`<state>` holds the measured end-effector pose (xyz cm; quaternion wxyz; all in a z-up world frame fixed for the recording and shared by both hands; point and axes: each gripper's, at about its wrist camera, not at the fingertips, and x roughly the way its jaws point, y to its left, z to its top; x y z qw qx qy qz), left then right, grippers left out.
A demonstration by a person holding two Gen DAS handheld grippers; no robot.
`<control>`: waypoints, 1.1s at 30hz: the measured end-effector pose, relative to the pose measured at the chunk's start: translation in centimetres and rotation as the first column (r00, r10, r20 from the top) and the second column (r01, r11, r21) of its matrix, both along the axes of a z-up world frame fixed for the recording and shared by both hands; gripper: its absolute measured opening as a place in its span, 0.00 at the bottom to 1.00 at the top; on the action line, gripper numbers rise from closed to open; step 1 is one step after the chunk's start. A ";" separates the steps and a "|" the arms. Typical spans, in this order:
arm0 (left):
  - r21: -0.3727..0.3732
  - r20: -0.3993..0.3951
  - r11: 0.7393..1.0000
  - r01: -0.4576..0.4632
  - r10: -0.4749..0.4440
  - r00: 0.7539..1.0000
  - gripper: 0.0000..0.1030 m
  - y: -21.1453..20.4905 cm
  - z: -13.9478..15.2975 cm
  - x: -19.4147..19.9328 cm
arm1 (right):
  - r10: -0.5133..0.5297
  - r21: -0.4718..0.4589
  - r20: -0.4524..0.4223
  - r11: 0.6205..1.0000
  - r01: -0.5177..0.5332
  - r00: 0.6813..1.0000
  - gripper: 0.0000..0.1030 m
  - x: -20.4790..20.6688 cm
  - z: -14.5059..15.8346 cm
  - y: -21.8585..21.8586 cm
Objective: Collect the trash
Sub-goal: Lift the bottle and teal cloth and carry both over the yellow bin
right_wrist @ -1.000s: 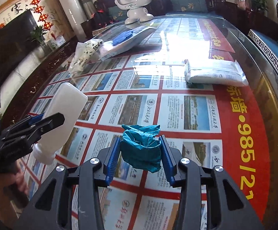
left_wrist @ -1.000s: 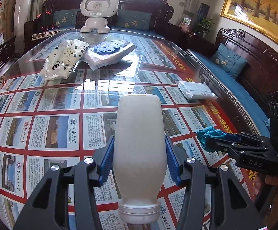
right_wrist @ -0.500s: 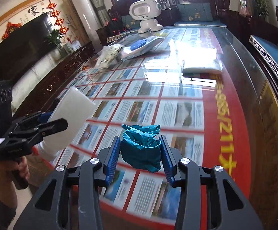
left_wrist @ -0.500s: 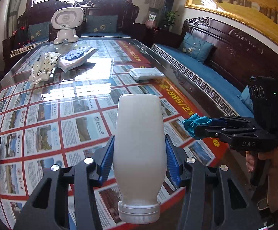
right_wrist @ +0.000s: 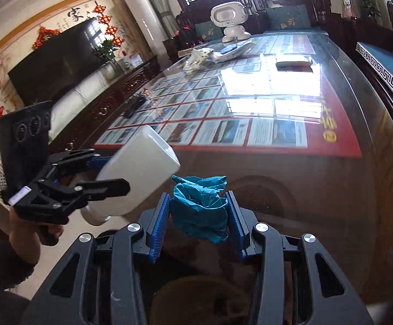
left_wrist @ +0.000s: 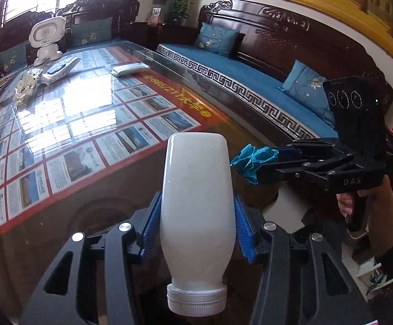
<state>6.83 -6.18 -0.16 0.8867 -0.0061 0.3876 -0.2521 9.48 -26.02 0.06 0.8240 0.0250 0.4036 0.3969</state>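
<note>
My left gripper (left_wrist: 196, 224) is shut on a white plastic bottle (left_wrist: 196, 200), its silver cap toward the camera and its base pointing forward. In the right wrist view the same bottle (right_wrist: 139, 173) shows at the left, gripped by the left gripper (right_wrist: 107, 178). My right gripper (right_wrist: 197, 216) is shut on a crumpled teal paper wad (right_wrist: 200, 205), which also shows in the left wrist view as the wad (left_wrist: 253, 159) at the tip of the right gripper (left_wrist: 261, 162). Both grippers hover over the near end of the glass table (right_wrist: 332, 178).
Far down the table lie a patterned white bag (left_wrist: 27, 84), a packet with a blue lid (left_wrist: 61, 66), a white pack (left_wrist: 130, 69) and a white toy robot (left_wrist: 46, 40). A blue-cushioned wooden bench (left_wrist: 250, 81) runs along the right; a TV cabinet (right_wrist: 93, 113) along the left.
Both grippers have pulled back along the table toward its near end, carrying the bottle and the teal wad. The left view has swung right toward the bench. The grips are unchanged.
</note>
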 end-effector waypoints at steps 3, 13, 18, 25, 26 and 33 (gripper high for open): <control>-0.004 -0.003 1.000 0.027 -0.027 1.000 0.49 -0.8 -0.7 -3.3 | 0.000 -0.011 0.004 1.000 0.000 1.000 0.39 -4.0 -0.4 -1.1; 0.014 -0.031 0.998 0.058 -0.057 0.998 0.49 -3.5 -6.0 -12.6 | -0.007 -0.016 -0.070 1.000 0.006 0.998 0.40 -13.9 -6.1 -2.6; 0.015 -0.060 0.999 0.052 -0.051 0.997 0.49 -4.3 -9.7 -16.5 | -0.045 -0.011 -0.134 0.999 0.044 0.990 0.40 -17.0 -10.0 -3.2; -0.010 -0.150 1.000 0.018 -0.019 0.989 0.49 -3.6 -14.7 -18.5 | -0.129 -0.067 -0.164 0.991 0.119 0.978 0.40 -18.6 -13.7 -3.1; -0.015 -0.159 1.000 0.015 -0.017 0.987 0.49 -3.5 -15.1 -18.7 | -0.139 -0.079 -0.164 0.989 0.128 0.977 0.40 -18.7 -14.1 -3.0; -0.017 -0.187 1.000 0.019 -0.022 0.982 0.49 -3.6 -16.6 -18.7 | -0.155 -0.165 -0.122 0.977 0.133 0.980 0.41 -19.4 -14.9 -2.8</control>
